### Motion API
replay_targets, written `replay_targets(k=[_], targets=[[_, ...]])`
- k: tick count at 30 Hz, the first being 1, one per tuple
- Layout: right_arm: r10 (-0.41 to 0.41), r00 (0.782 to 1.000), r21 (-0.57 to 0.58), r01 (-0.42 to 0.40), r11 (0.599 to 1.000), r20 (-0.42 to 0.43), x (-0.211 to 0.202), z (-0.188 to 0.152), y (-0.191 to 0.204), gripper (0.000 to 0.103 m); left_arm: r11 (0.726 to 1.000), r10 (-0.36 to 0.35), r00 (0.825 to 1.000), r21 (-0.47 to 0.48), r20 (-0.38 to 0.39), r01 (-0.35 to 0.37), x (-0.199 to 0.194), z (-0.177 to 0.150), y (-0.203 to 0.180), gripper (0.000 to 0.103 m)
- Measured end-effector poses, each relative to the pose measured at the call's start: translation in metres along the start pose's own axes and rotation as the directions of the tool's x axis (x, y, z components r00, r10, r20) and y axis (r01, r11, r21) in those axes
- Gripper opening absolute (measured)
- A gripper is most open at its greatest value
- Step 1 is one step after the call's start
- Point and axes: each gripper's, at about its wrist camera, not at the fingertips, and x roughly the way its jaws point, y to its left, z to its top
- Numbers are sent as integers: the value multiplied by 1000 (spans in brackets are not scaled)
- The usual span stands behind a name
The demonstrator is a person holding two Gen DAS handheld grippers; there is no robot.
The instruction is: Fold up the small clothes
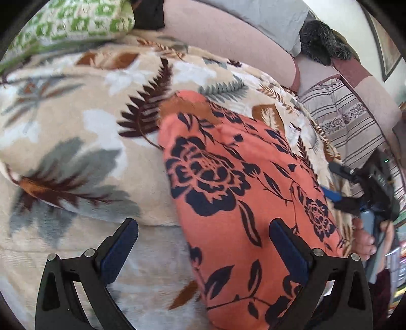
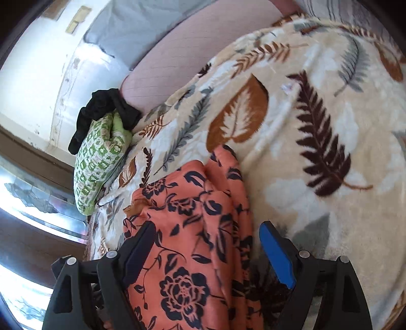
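Note:
An orange garment (image 1: 236,193) with a dark navy flower print lies folded in a long strip on a beige leaf-patterned blanket (image 1: 76,121). My left gripper (image 1: 203,226) stands open above its near end; the right finger sits over the cloth, the left finger over the blanket. In the right wrist view the same orange garment (image 2: 192,228) runs between the fingers of my right gripper (image 2: 206,228), which is open, its pads clear of the cloth. The right gripper (image 1: 355,187) and a hand (image 1: 362,241) show at the right edge of the left wrist view.
A green-and-white patterned cloth (image 2: 99,157) and a black garment (image 2: 104,111) lie at the blanket's (image 2: 317,127) far end. A pink bolster (image 1: 228,38), a grey pillow (image 1: 266,15), a dark furry item (image 1: 322,43) and a striped cover (image 1: 347,119) border the blanket.

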Motion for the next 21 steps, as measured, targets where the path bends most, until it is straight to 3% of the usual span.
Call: replay_targets(k=[4,7,10,12,14,17,21], targets=[[63,988,21,-61,998,-139,37,-7,-11,86,1000,-20,1000,11,-15,20,11,-3,-9,103],[66,990,-46,-72,996,-125,49,-13,2,86,998,-40,999,38,-26,41,17,-4,-18,103],[30,990,-122,-47,991,-134,57,-20,18,75,996,-15,1000,89,-9,16,18,-4,-28,88],[-21,991,-187,-4,982,-129,63,-25,30,55,994,9,1000,112,5,-9,18,-3,-32,83],[-35,994,-218,11,976,-107,61,-26,40,46,994,15,1000,105,17,-17,13,-3,-30,75],[-67,996,-270,49,962,-60,55,-29,55,41,994,40,998,99,45,-44,4,-1,-28,57],[-44,999,-308,43,950,3,43,-30,76,40,994,54,996,87,71,-60,-8,2,-23,49]])
